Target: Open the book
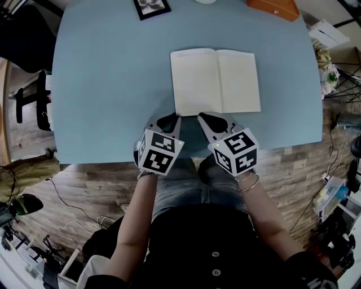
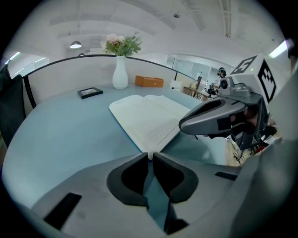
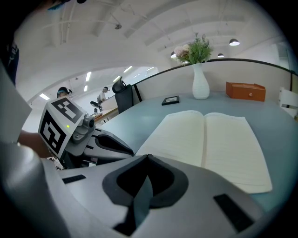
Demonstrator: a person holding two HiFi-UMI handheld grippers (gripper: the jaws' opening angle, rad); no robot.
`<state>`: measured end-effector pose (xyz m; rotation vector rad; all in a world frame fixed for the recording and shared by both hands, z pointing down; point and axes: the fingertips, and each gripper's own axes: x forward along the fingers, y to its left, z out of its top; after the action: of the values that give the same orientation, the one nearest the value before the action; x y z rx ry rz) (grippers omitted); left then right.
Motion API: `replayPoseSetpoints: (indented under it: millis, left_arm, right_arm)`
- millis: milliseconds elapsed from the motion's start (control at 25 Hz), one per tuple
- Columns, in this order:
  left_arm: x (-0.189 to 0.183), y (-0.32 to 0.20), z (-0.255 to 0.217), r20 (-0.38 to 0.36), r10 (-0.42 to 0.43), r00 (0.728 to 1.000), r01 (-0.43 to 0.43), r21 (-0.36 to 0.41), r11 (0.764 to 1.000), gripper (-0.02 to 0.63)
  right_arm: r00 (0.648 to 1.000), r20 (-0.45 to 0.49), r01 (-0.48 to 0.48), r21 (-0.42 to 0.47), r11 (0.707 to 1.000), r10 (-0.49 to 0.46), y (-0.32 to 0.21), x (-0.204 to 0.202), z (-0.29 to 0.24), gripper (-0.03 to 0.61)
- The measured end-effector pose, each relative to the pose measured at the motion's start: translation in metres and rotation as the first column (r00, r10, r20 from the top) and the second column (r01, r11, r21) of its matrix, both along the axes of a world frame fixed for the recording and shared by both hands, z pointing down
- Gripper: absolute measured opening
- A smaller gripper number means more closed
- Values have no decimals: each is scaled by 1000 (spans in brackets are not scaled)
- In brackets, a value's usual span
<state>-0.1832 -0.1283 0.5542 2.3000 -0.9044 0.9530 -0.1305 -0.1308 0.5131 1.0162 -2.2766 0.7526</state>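
Note:
The book (image 1: pixel 215 81) lies open and flat on the blue table (image 1: pixel 107 84), two cream pages showing, spine running away from me. It also shows in the left gripper view as the book (image 2: pixel 146 116) and in the right gripper view as the book (image 3: pixel 212 142). My left gripper (image 1: pixel 176 117) hovers at the book's near left corner, jaws shut with nothing between them. My right gripper (image 1: pixel 200 117) sits just beside it at the book's near edge, jaws shut and empty too. Both are seen from their own cameras: left gripper (image 2: pixel 150 155), right gripper (image 3: pixel 146 158).
A black picture frame (image 1: pixel 152 8) lies at the table's far edge, an orange box (image 1: pixel 273 7) at the far right. A white vase with flowers (image 2: pixel 120 69) stands behind the book. The table's near edge is right under the grippers, above my lap.

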Motion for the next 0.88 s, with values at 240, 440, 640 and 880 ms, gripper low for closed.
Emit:
replayPoseSetpoints:
  millis: [240, 440, 640, 880]
  left_arm:
    - [4, 4, -1, -8, 19, 1000, -19, -11, 1000, 74]
    - [3, 2, -9, -21, -6, 1000, 6, 6, 1000, 123]
    - [2, -8, -24, -55, -37, 998, 39, 34, 999, 138]
    - [10, -16, -40, -139, -88, 986, 98, 70, 993, 138]
  right_arm:
    - [1000, 4, -11, 6, 1000, 11, -1, 4, -3, 2]
    - [1000, 7, -14, 12, 1000, 14, -1, 7, -6, 2]
    - [1000, 11, -3, 18, 1000, 3, -3, 10, -9, 2]
    - [1000, 18, -2, 35, 999, 1, -11, 18, -16, 2]
